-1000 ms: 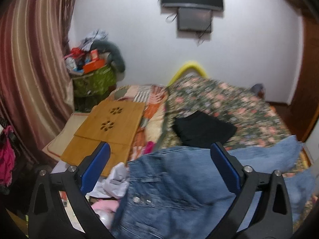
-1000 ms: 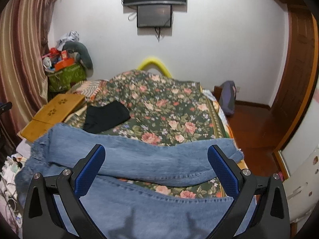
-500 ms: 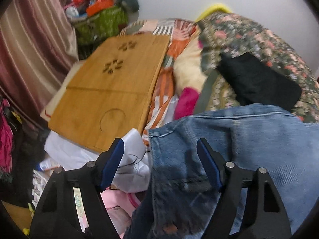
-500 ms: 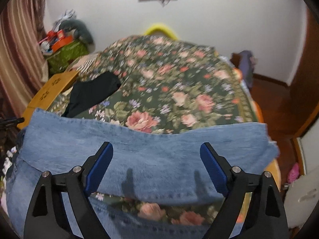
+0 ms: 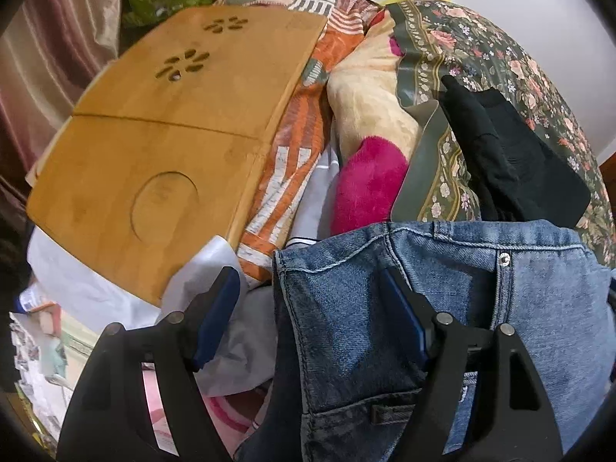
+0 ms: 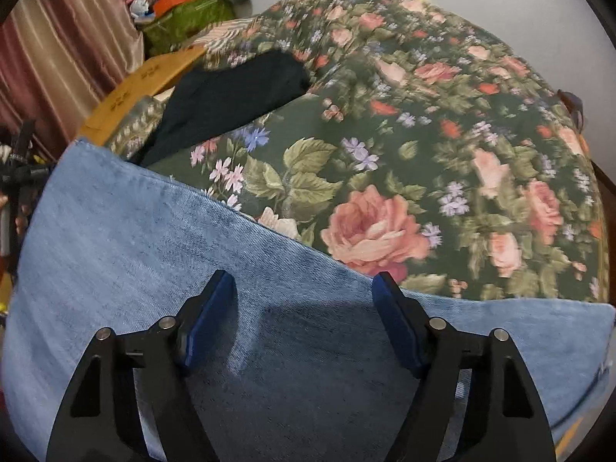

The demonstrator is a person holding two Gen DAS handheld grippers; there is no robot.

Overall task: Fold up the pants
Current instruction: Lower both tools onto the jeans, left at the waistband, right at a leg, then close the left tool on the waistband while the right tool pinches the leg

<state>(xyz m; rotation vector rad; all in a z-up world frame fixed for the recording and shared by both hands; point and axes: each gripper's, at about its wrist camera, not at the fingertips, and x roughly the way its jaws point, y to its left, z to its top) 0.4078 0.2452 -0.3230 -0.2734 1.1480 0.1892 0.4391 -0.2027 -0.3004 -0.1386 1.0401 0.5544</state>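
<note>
Denim, heavy and limp, fills the lower half of both views: the jeans (image 5: pixel 481 288) lie across the near edge of the bed (image 5: pixel 500 57).

Left wrist view: I see the waist end, with the waistband running from 12 to 3 o'clock, a rivet and a belt loop showing. The thick seamed band should give a firm bite and will not slip, so I judge the waistband corner at about 11 o'clock of my left gripper (image 5: pixel 308 308) the place to take hold. Its jaws have just been closing but stand apart, gripping nothing; the right pad is over the denim, the left pad over white cloth (image 5: pixel 215 269) beside it. Whether either pad touches the fabric I cannot tell. A wooden tray (image 5: pixel 154 134) lies at 10 o'clock, a black garment (image 5: pixel 512 146) at 1.

Right wrist view: I see a leg of the jeans (image 6: pixel 154 250), flat and smooth, crossing from 9 to 3 o'clock. A single soft layer will sag when lifted, so I would pinch near its far edge. My right gripper (image 6: pixel 304 308) has also just been closing, yet it is unclenched, both pads above denim, nothing clamped.
</note>
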